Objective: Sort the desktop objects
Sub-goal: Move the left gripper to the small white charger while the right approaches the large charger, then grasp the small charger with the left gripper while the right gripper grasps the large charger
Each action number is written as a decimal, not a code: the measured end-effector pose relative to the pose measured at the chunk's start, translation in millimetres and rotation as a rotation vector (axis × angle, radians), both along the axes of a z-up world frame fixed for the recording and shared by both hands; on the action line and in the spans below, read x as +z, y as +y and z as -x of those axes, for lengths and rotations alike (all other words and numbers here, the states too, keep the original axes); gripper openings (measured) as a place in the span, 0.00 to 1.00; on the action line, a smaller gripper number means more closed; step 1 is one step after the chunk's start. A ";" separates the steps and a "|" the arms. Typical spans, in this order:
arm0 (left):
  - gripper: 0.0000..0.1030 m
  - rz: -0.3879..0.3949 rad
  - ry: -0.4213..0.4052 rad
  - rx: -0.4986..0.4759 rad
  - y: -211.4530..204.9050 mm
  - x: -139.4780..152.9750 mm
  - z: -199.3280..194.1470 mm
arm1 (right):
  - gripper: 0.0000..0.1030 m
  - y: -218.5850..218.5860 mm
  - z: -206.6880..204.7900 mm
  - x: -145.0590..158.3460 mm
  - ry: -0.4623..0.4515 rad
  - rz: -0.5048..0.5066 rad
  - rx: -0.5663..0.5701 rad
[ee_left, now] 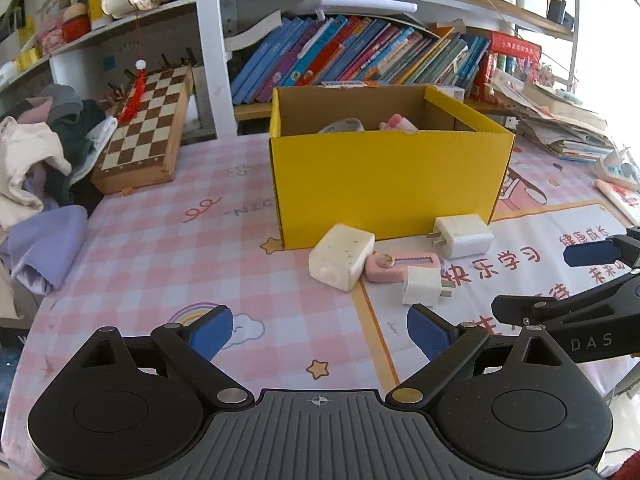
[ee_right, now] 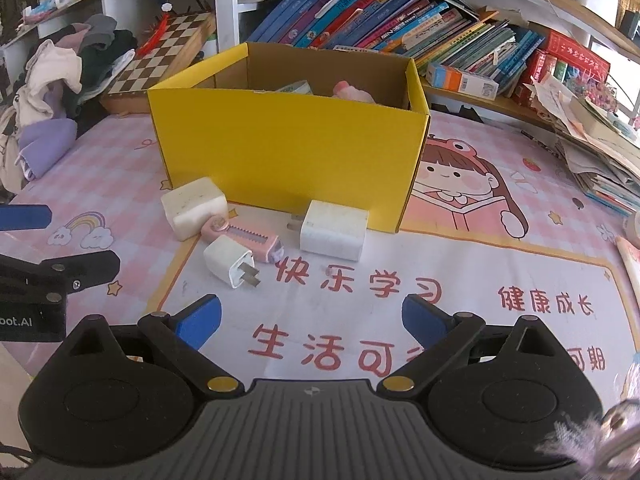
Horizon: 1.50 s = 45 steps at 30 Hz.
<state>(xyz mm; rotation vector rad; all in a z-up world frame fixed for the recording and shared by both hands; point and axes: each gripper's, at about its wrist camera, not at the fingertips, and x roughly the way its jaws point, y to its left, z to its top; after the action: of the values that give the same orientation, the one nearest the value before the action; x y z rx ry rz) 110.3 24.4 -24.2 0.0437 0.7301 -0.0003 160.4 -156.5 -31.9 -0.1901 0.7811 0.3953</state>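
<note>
On the pink checked tablecloth (ee_left: pixel 160 248) in front of me stands an open yellow cardboard box (ee_left: pixel 384 176), and four small things lie in a loose cluster just before its front wall. Farthest left is a big white charger block (ee_left: pixel 342 257), lying tilted, its corner touching a pink utility knife (ee_left: pixel 400 266) that lies flat behind a small white plug (ee_left: pixel 423 286) whose prongs point right in the left wrist view. A second white charger (ee_left: pixel 462 236) sits just beside the box wall, to the right of the knife, prongs facing left. Inside the box I can make out a roll of tape (ee_left: pixel 344 125) and something pink (ee_left: pixel 398 123), both only partly visible over the rim. My left gripper (ee_left: pixel 320 334) hovers low over the cloth near the cluster, its blue fingers spread wide with nothing between them. My right gripper (ee_right: pixel 312 320) hangs over the printed desk mat (ee_right: pixel 500 264) with red characters, likewise spread wide and holding nothing; the small plug lies just ahead of its left finger. Each gripper shows at the edge of the other's view. Behind the box a shelf holds a leaning row of books (ee_left: pixel 360 60); a chessboard (ee_left: pixel 148 120) leans at the left beside a heap of clothes (ee_left: pixel 40 152), and a stack of papers (ee_left: pixel 560 120) sits at the right.
</note>
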 end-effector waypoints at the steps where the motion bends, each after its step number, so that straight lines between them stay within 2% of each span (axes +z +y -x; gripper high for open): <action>1: 0.93 -0.001 0.002 -0.003 -0.3 -0.5 -1.8 | 0.93 0.4 -1.7 -0.5 0.004 0.001 0.006; 8: 0.93 0.010 0.018 -0.015 -1.6 -6.0 -12.4 | 0.83 5.8 -14.1 -4.4 0.030 0.007 0.047; 10: 0.92 0.022 0.023 -0.020 -1.3 -7.1 -14.7 | 0.75 5.7 -18.6 -5.0 0.032 0.006 0.042; 14: 0.90 0.041 0.040 -0.057 -5.3 -9.9 -18.8 | 0.73 1.7 -30.8 -6.5 0.051 -0.006 0.011; 19: 0.69 0.046 0.074 -0.119 -18.9 -16.8 -26.9 | 0.73 2.4 -40.8 -7.8 0.057 -0.001 0.030; 36: 0.49 0.032 0.109 -0.219 -53.9 -30.2 -62.2 | 0.68 3.1 -88.0 -16.9 0.088 -0.010 0.018; 39: 0.42 0.025 0.118 -0.236 -58.9 -33.0 -67.9 | 0.67 5.0 -94.0 -19.2 0.096 -0.006 0.023; 45: 0.36 0.040 0.141 -0.232 -59.2 -38.0 -75.8 | 0.62 6.6 -105.0 -23.7 0.118 -0.012 0.015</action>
<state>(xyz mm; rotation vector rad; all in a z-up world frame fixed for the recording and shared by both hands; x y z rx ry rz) 186.0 -34.8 -62.2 0.0905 0.8628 -0.2417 265.4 -149.8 -55.6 -0.1628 0.8933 0.4277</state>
